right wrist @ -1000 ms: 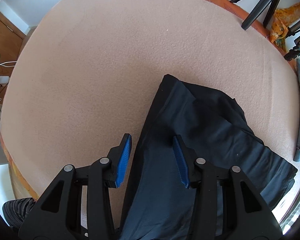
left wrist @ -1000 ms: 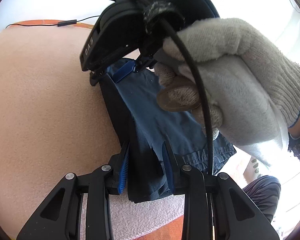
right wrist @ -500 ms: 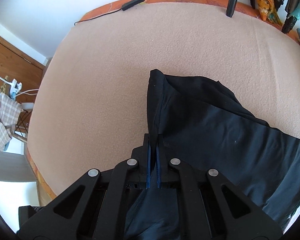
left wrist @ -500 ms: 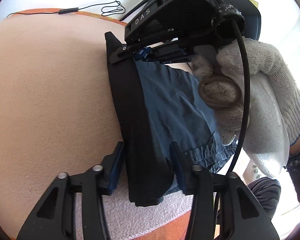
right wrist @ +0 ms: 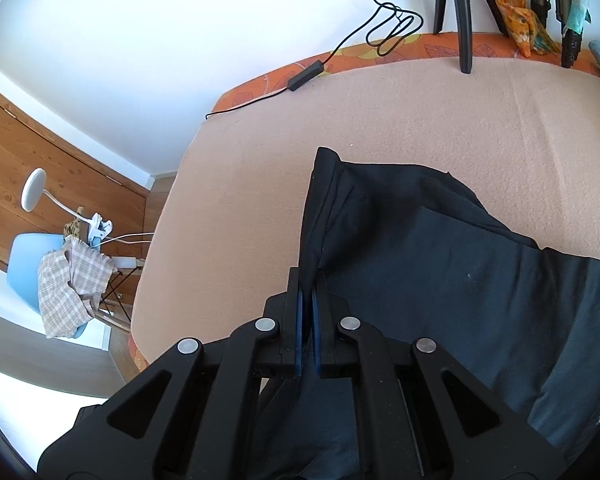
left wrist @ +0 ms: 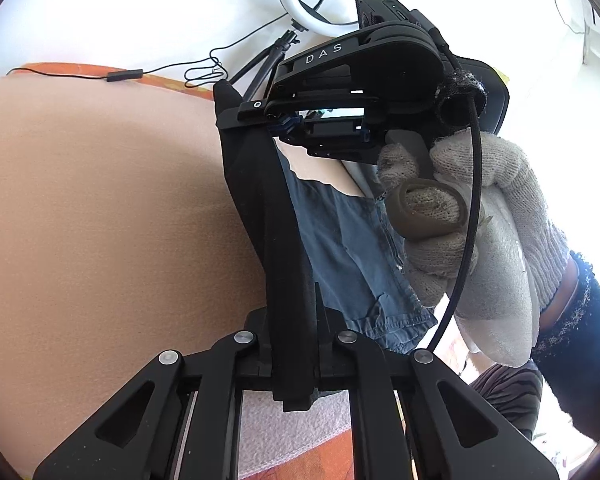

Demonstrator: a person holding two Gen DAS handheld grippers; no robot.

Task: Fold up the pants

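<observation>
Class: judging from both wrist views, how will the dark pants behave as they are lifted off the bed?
Probably floppy: the pants sag in folds away from the right hand-held gripper. Likely light, since narrow pinches hold them up. The left hand-held gripper is closing on their edge.

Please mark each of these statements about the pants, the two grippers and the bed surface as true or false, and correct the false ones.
1. The right gripper is clamped on an edge of the dark pants. True.
2. The left gripper stands wide open with nothing between its fingers. False: its jaws are closing with the pants fabric between them.
3. The hand on the right gripper wears a light knitted glove. True.
4. The pants lie fully flat on the beige surface. False: the gripped edge is lifted off it.
5. A black cable runs along the far edge of the bed. True.
</observation>
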